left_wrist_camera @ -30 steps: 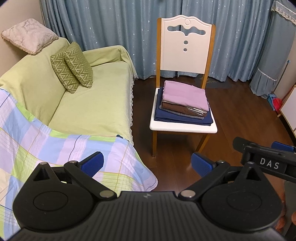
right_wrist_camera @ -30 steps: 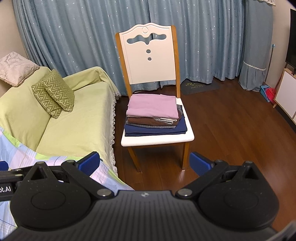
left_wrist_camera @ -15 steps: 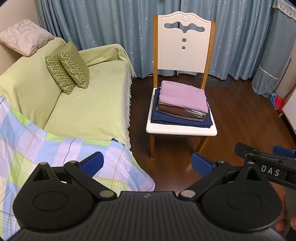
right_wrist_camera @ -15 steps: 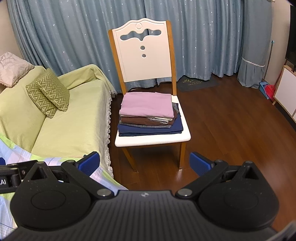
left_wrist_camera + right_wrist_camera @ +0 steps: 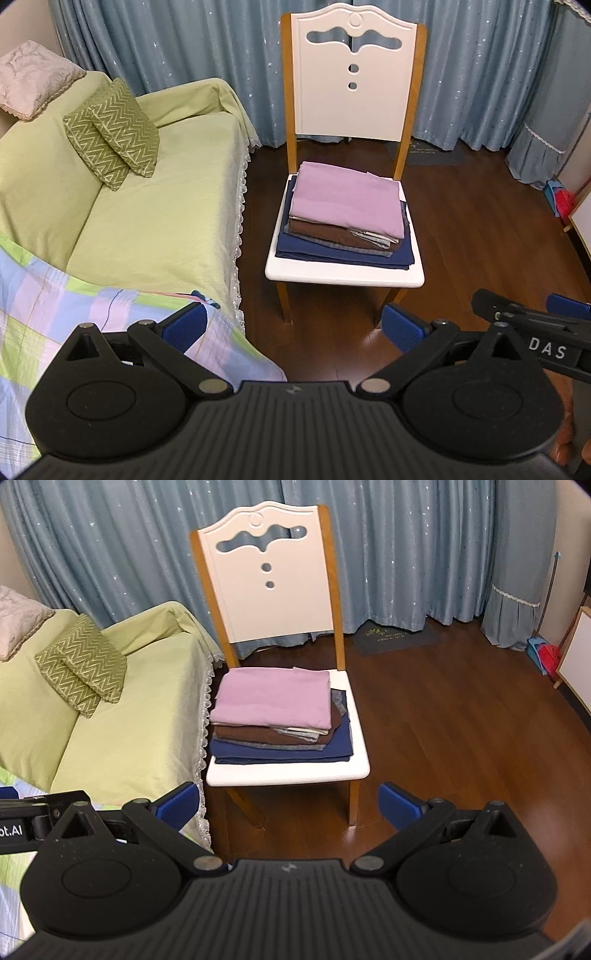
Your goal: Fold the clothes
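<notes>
A stack of folded clothes [image 5: 345, 212] [image 5: 275, 716], pink on top, then brown, grey and navy, rests on the seat of a white chair [image 5: 343, 275] [image 5: 288, 775]. My left gripper [image 5: 293, 326] is open and empty, hovering short of the chair front, above floor and the checked cloth. My right gripper [image 5: 286, 805] is open and empty too, just in front of the chair seat. The right gripper's body [image 5: 532, 332] shows at the right edge of the left wrist view.
A sofa under a light green cover [image 5: 155, 218] [image 5: 125, 723] stands left of the chair, with two zigzag cushions [image 5: 114, 133] and a pale pillow [image 5: 33, 85]. A pastel checked cloth [image 5: 92, 325] lies on its near end. Blue curtains [image 5: 406, 554] hang behind; dark wood floor [image 5: 461, 720] spreads right.
Both grippers have moved forward toward the chair, which now looks larger and nearer. Both stay open and empty.
</notes>
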### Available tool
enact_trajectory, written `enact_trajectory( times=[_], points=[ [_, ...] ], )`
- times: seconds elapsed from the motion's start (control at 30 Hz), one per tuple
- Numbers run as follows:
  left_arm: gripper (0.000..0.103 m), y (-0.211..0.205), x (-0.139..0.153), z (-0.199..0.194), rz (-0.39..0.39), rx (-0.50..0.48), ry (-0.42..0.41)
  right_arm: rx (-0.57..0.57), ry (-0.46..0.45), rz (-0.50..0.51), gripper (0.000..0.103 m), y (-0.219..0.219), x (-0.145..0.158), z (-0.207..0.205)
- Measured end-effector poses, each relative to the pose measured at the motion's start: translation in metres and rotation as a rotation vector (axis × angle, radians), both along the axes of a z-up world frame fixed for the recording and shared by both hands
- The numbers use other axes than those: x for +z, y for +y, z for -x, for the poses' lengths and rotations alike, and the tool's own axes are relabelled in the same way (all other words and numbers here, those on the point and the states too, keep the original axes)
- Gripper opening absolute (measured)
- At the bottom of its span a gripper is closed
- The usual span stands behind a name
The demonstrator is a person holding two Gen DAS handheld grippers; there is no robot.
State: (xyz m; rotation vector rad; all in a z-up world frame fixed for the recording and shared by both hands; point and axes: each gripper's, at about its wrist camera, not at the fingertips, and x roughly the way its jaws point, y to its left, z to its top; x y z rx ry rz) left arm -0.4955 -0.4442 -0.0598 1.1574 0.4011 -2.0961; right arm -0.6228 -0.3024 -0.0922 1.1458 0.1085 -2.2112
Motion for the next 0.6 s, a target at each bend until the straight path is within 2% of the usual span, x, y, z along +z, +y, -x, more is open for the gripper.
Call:
enact_trajectory(
  times=[0.2, 0.6],
  points=[
    [0.102, -0.001, -0.003, 0.025, -0.005, 0.032, -0.004, 0.037, -0.053, -0.029, 0.102, -0.002, -0.014, 0.04],
    [0.102, 0.001, 0.005, 0.064, 0.015, 0.08, 0.009, 0.083, -0.045, -0.01, 0.102, -0.003, -0.014, 0.085]
  ],
)
